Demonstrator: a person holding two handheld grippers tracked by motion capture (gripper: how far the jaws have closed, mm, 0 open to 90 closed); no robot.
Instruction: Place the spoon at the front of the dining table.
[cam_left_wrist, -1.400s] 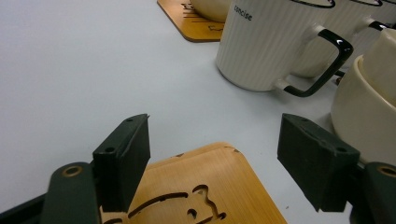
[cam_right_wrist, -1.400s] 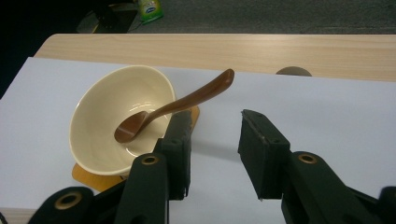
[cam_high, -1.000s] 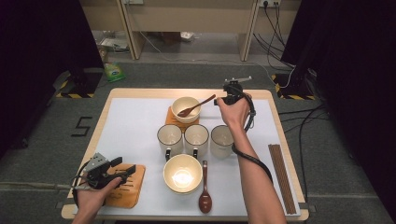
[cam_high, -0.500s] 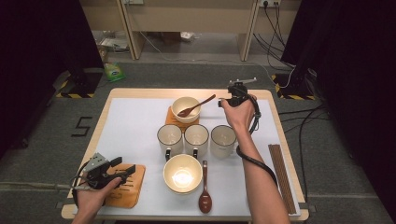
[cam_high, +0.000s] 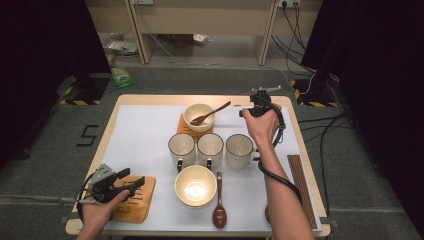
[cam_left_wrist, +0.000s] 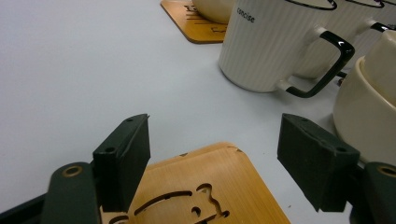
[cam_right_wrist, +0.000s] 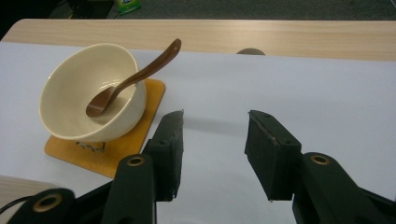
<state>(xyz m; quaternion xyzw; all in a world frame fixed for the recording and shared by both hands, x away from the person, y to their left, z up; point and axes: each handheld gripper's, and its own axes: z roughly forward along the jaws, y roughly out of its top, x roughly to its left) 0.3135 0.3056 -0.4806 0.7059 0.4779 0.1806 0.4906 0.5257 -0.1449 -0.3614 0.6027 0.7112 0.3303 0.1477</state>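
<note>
A cream bowl (cam_high: 199, 116) with a brown spoon (cam_high: 210, 114) leaning in it stands on a wooden coaster (cam_high: 182, 127) at the far middle. My right gripper (cam_high: 244, 113) hovers just right of the spoon's handle, pointing at it. In the right gripper view its jaws (cam_right_wrist: 214, 149) are open with only white table between them, and the bowl (cam_right_wrist: 88, 100) and spoon (cam_right_wrist: 135, 77) lie ahead to the left. My left gripper (cam_high: 132, 177) rests open at the near left over a second wooden coaster (cam_high: 135, 200), whose cut-out surface (cam_left_wrist: 205, 186) lies between the jaws, untouched.
Three white mugs (cam_high: 181, 147) (cam_high: 210, 146) (cam_high: 239, 149) stand in a row mid-table. A second cream bowl (cam_high: 195, 185) sits near the front with another brown spoon (cam_high: 219, 205) lying beside it. Dark chopsticks (cam_high: 298, 185) lie along the right edge.
My right gripper has drawn back to the right, away from the spoon's handle tip. The spoon stays in the bowl. The left gripper has not moved.
</note>
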